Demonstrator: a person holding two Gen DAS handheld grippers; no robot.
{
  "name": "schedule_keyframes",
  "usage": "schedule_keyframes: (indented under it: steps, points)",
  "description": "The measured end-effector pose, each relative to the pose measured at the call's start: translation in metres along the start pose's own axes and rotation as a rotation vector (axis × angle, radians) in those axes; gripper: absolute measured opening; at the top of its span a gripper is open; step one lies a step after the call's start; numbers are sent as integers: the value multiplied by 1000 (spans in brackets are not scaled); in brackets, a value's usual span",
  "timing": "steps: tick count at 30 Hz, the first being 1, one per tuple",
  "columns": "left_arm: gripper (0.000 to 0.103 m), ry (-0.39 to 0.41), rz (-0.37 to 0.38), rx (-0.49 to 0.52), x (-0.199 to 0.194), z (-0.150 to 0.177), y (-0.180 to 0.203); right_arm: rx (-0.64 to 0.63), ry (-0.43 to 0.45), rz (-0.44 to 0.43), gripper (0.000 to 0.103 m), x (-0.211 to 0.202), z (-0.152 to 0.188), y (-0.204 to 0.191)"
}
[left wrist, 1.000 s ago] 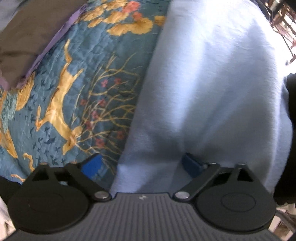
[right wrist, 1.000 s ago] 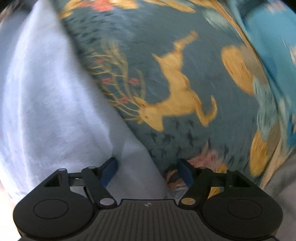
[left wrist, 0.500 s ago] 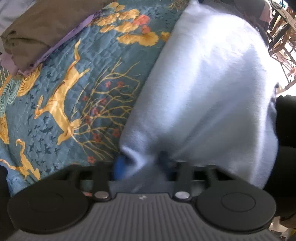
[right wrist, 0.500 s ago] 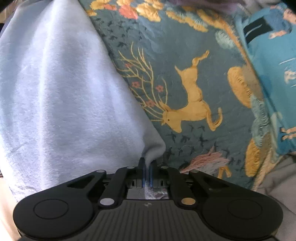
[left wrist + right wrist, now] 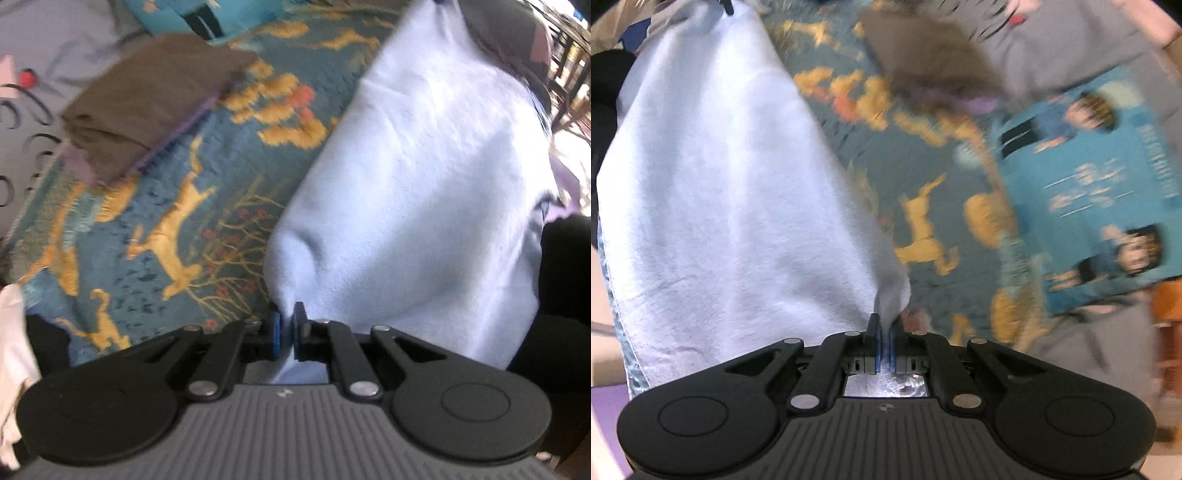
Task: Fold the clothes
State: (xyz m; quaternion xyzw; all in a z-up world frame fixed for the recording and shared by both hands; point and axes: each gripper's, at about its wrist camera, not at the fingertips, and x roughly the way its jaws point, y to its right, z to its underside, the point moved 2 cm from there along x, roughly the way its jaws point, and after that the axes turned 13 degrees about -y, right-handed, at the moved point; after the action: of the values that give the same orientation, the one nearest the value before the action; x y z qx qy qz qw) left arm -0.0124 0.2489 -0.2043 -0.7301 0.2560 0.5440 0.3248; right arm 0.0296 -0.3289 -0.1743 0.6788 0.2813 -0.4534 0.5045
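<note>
A pale blue fleece garment (image 5: 424, 184) lies on a teal quilt with golden deer (image 5: 177, 221). My left gripper (image 5: 286, 312) is shut on the garment's near left corner, which bunches up between the blue pads. In the right wrist view the same pale blue garment (image 5: 720, 203) fills the left half, and my right gripper (image 5: 884, 323) is shut on its near right corner, a fold of cloth pinched between the pads. Both corners are lifted off the quilt (image 5: 934, 177).
A folded brown garment on a purple one (image 5: 147, 107) rests on the quilt behind and left of the blue garment. A bright blue printed cloth (image 5: 1100, 199) lies to the right. Grey bedding (image 5: 1052, 44) lies beyond. A dark sleeve (image 5: 565, 277) shows at the right edge.
Both grippers were open beside the garment's corners, then shut on them. Since then both have risen, drawing the corners up, and more of the bed shows.
</note>
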Motion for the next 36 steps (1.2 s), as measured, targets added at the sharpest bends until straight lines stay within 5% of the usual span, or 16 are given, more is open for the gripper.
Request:
schedule_keyframes:
  steps: [11,17,21,27,31,36]
  points:
    - [7,330,-257,-309,-145,35,43,157,256,369,5,-238,69,-63]
    - [8,433,-304,-297,-207,51,72,140,229,477,5,-318,85,-132]
    - [8,427,-229,-250,-225,62,79,162,218,444,5,-336,91,-146]
    - [9,297,-164,-209,-188,47,71,208,149,248,5,-257,87,-98]
    - [10,116,-147,-103,-118,7,63,244,52,72,5,-140,75,-23]
    - [10,-92,-165,12,-28,-49,37,276,-121,-34,5,9,45,51]
